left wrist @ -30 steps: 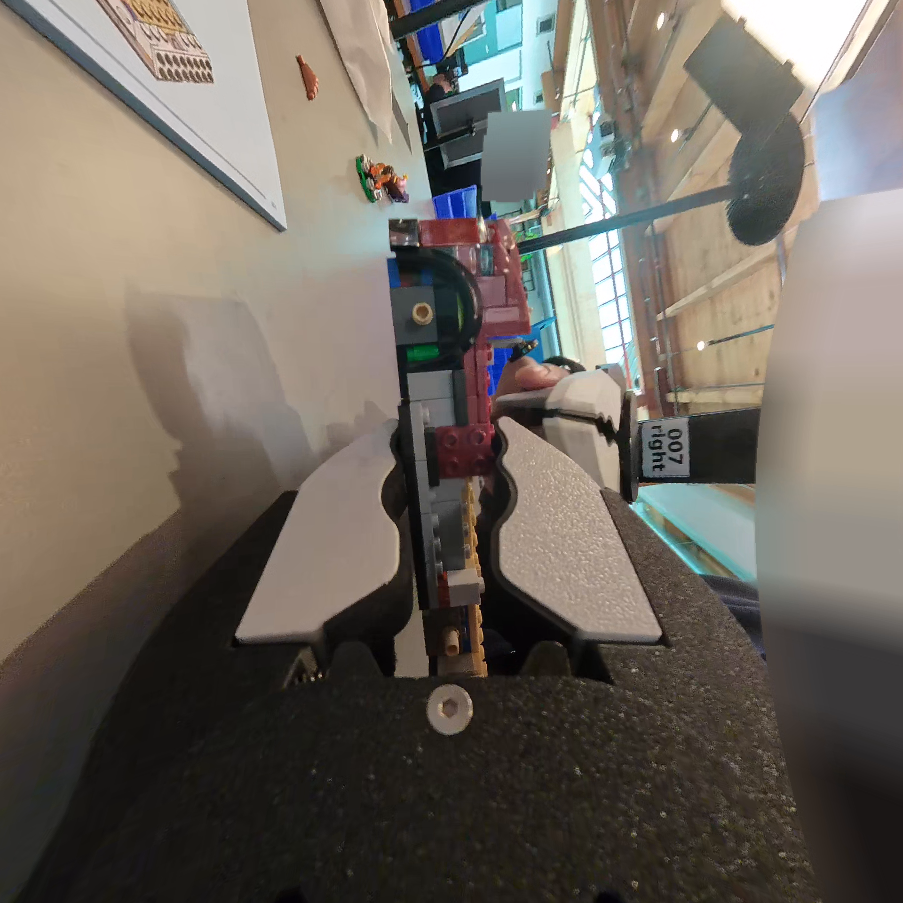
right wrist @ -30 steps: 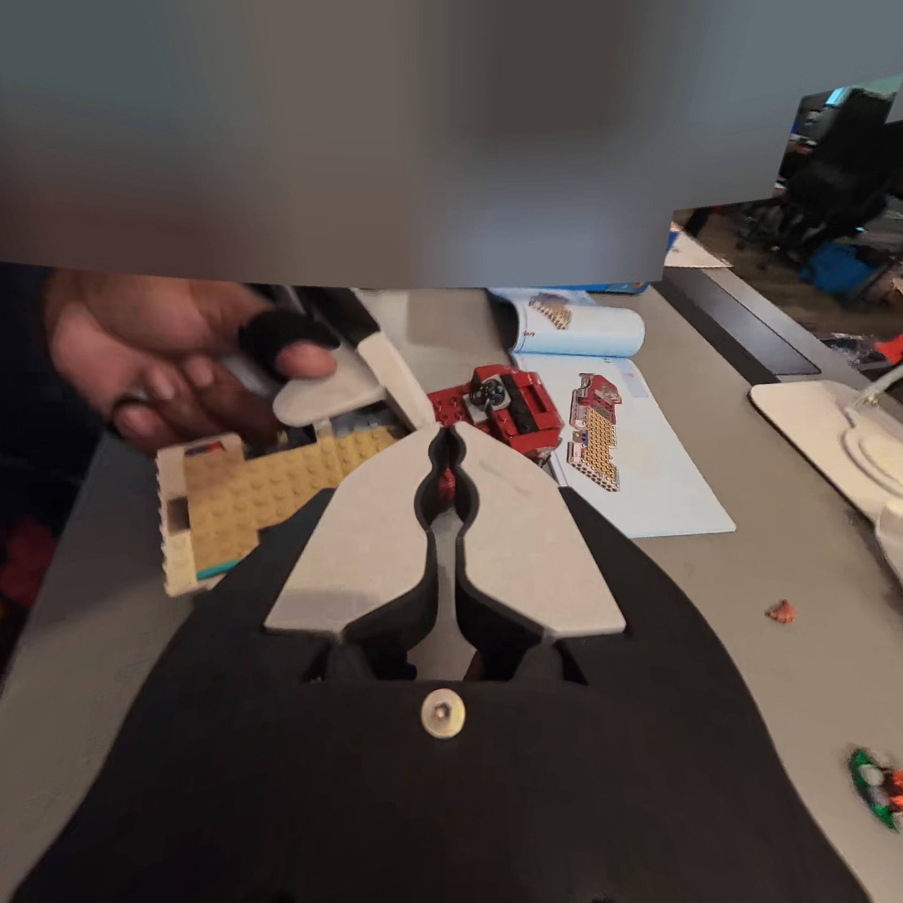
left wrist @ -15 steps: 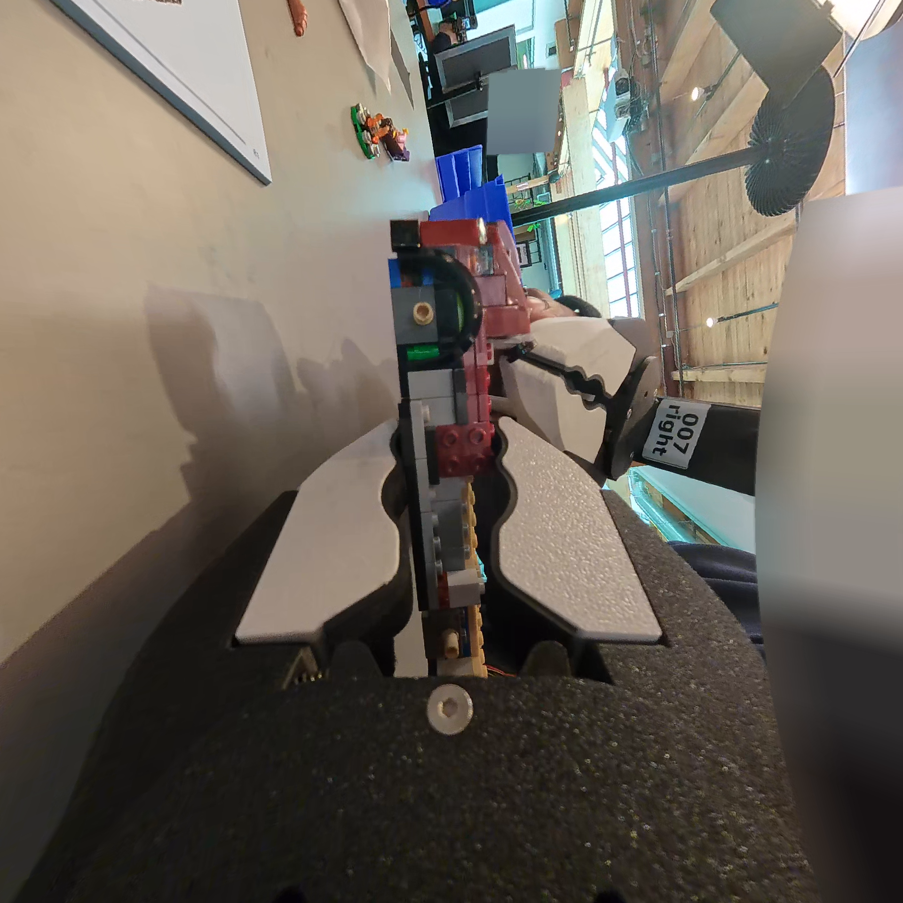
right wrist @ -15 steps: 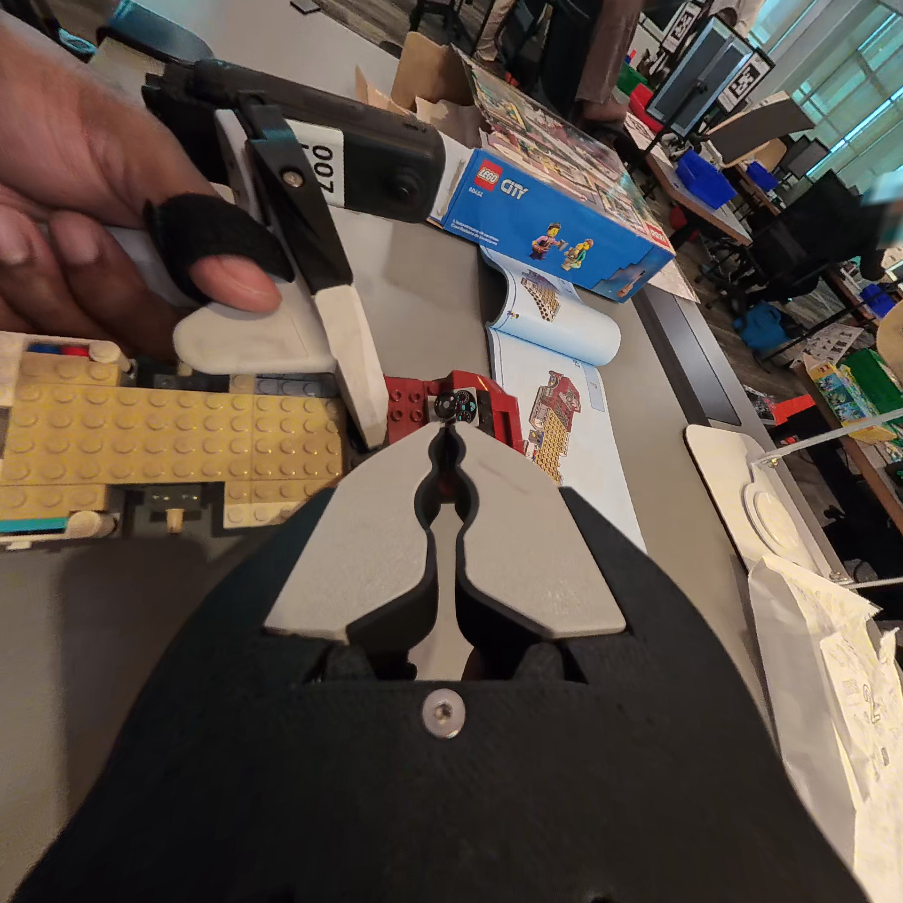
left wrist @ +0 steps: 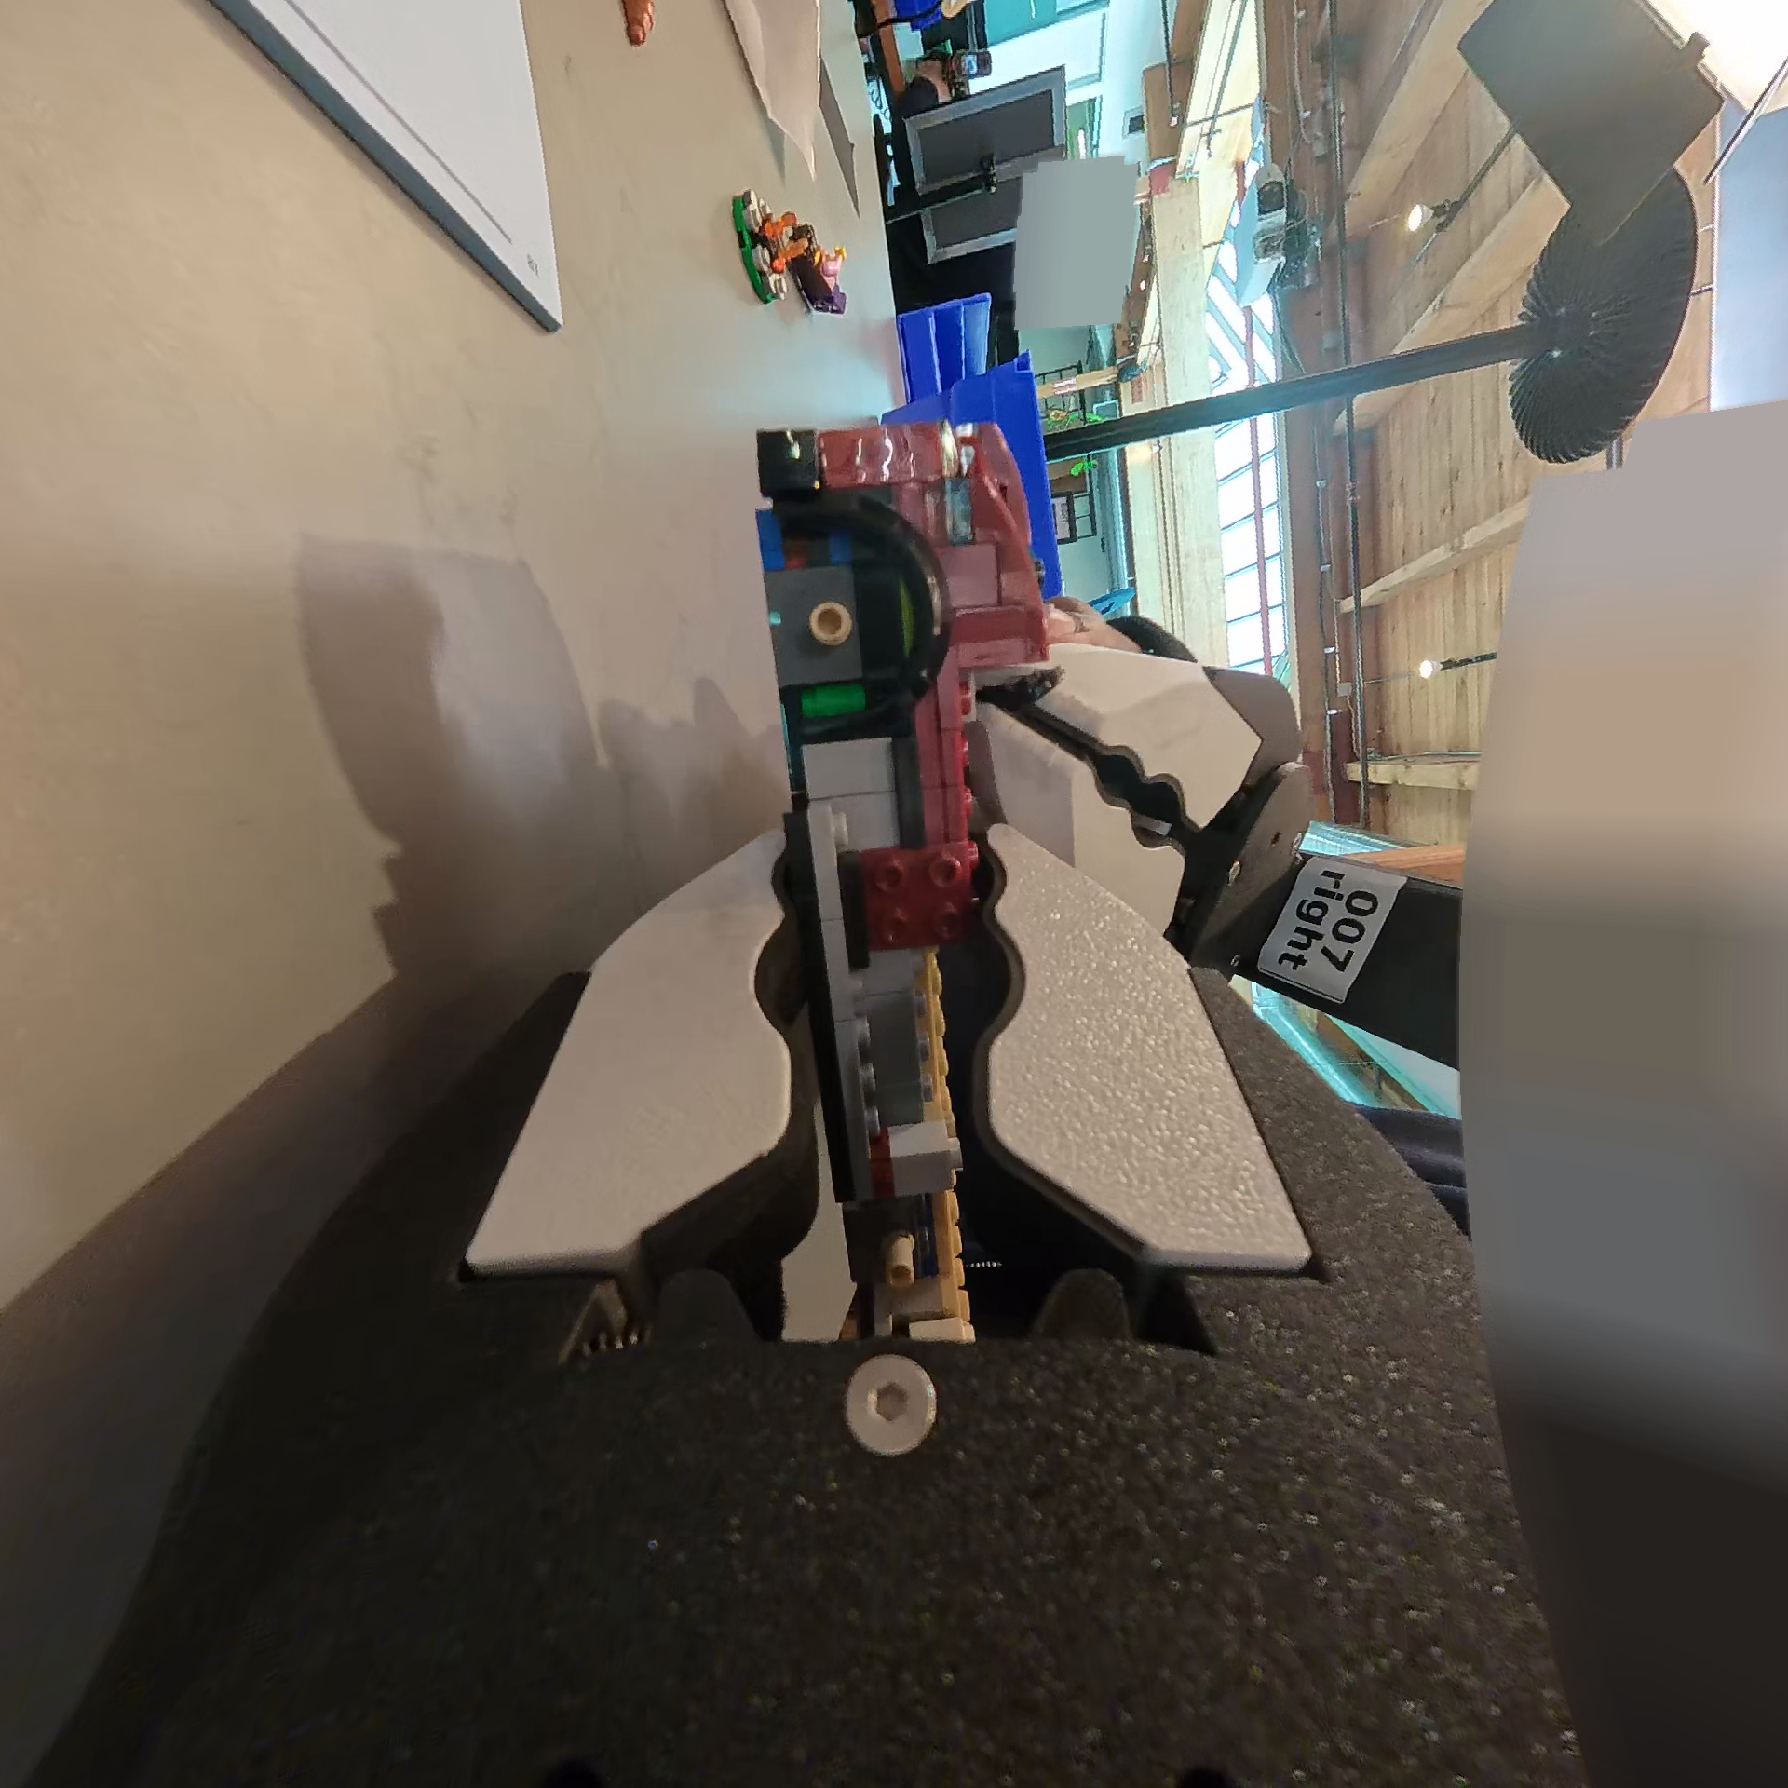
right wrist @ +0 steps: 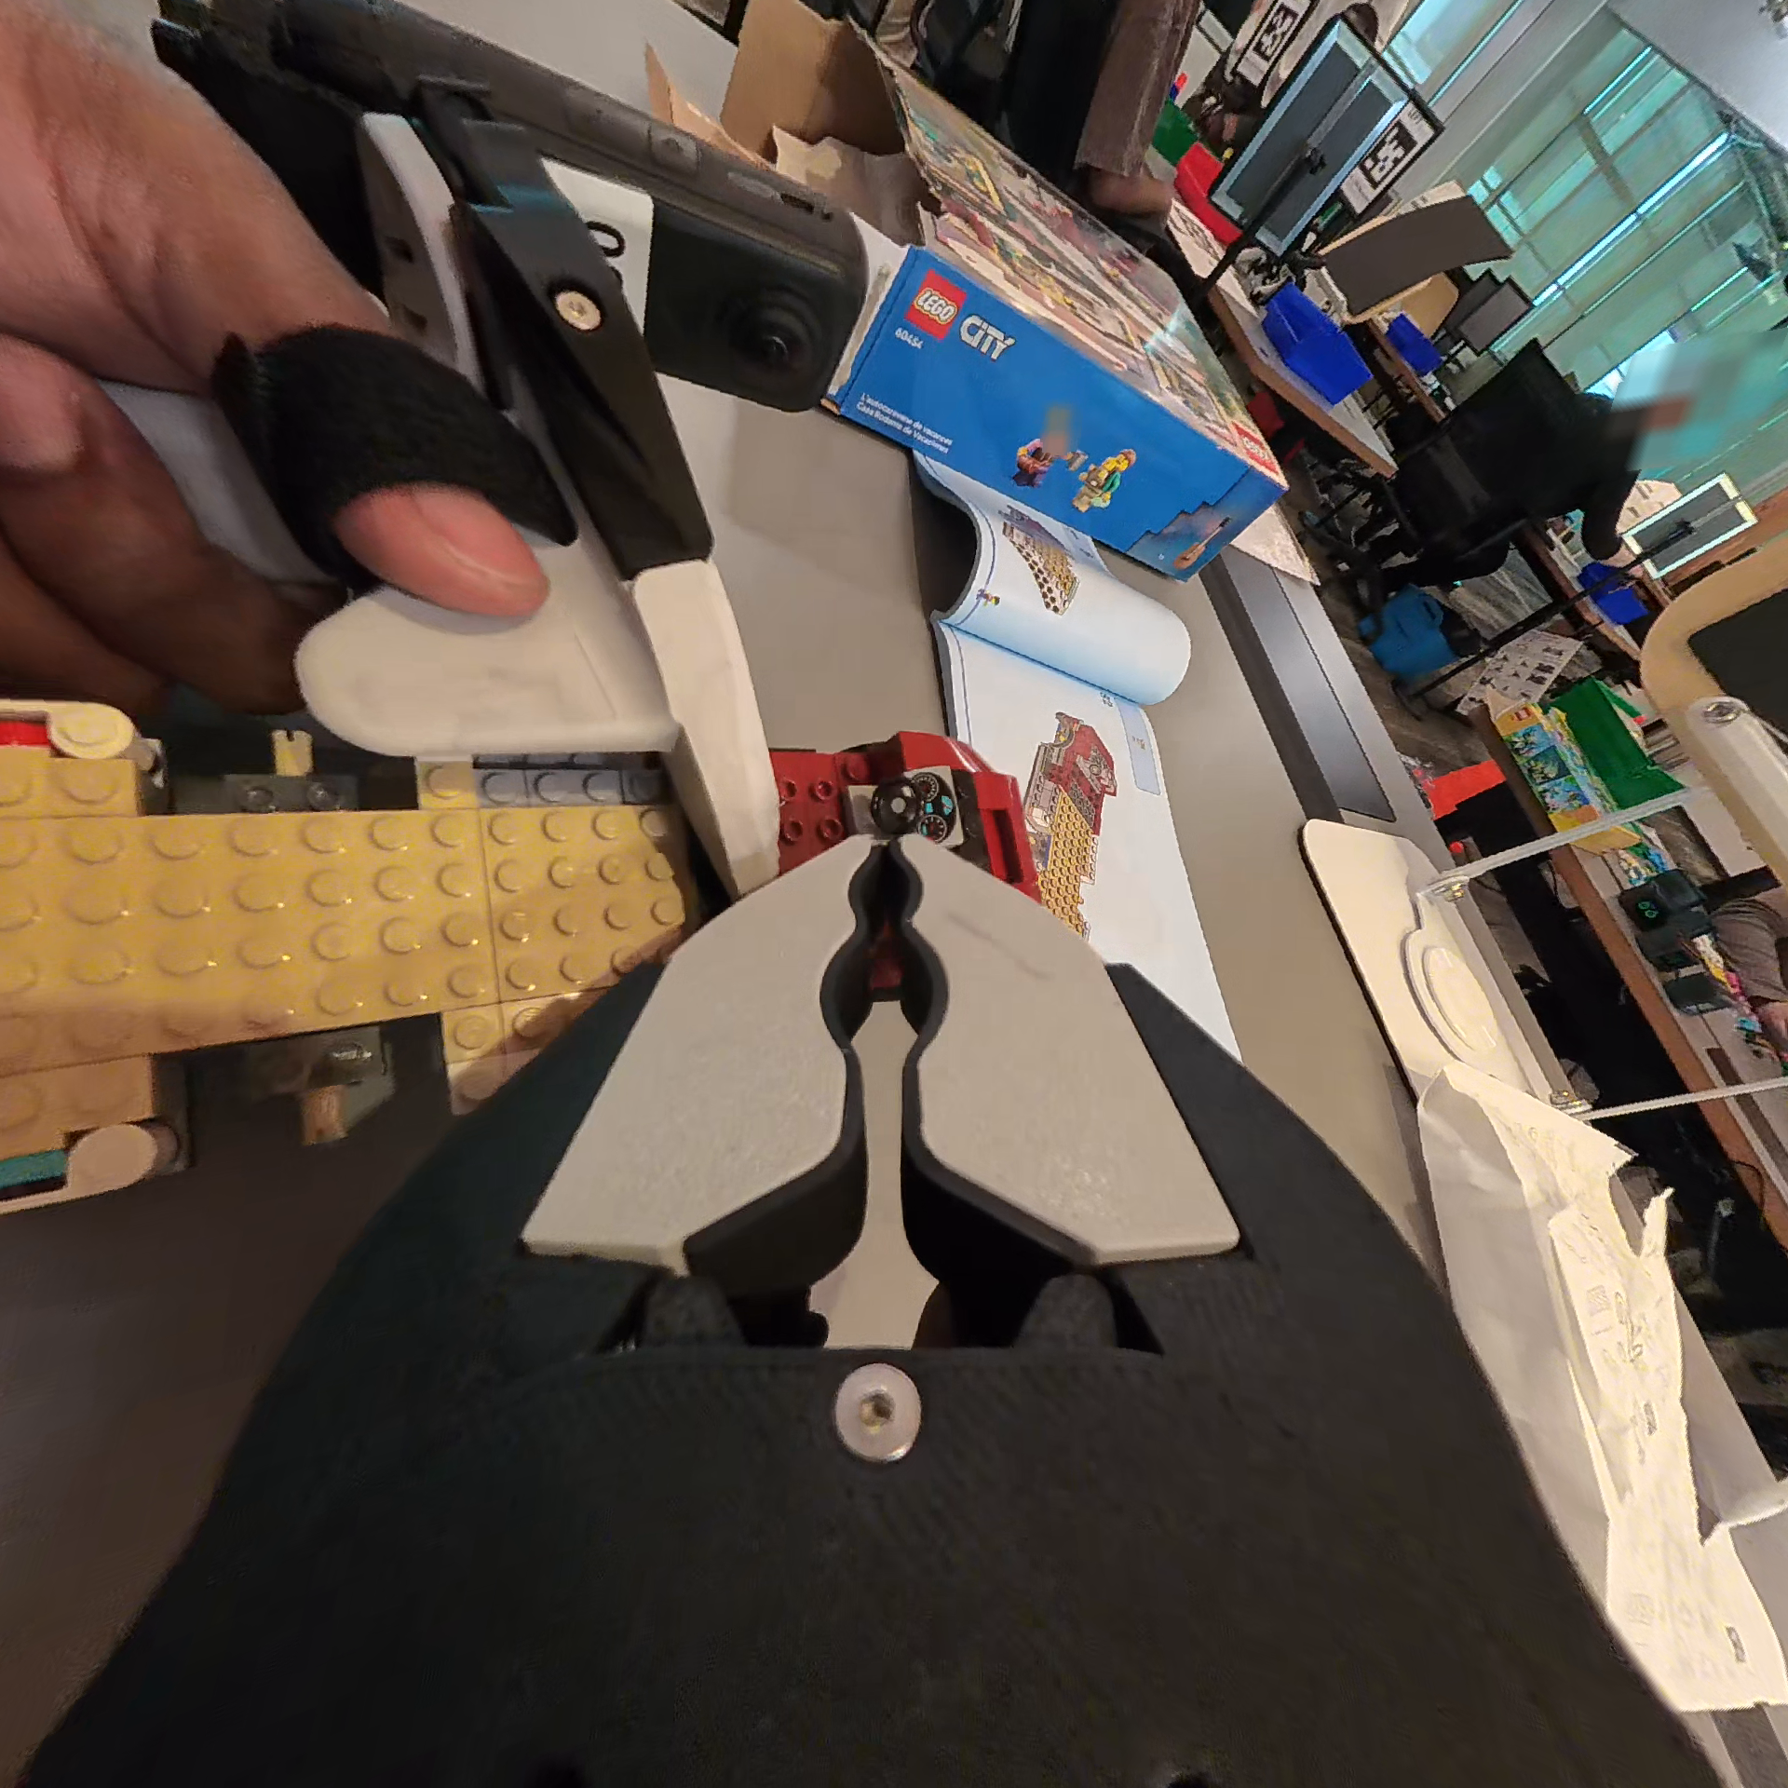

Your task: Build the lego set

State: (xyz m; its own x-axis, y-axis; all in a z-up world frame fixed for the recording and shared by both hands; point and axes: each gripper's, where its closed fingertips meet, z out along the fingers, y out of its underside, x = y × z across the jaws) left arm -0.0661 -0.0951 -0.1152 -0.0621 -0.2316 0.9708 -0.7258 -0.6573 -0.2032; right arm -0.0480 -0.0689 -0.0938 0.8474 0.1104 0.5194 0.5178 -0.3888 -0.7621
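Now | left hand-held gripper (left wrist: 885,871) clamps brick model (left wrist: 871,774) | right hand-held gripper (right wrist: 885,851) clenched

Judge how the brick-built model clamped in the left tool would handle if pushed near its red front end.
Brick model: probably rigid, yet assembled from many small pieces, so sideways force might pop sections off. Left tool clamps it at the red block, leaving a long tan plate overhanging, likely prone to levering.

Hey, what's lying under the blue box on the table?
An open instruction booklet pokes out from under the blue box; how far it runs beneath is covered.
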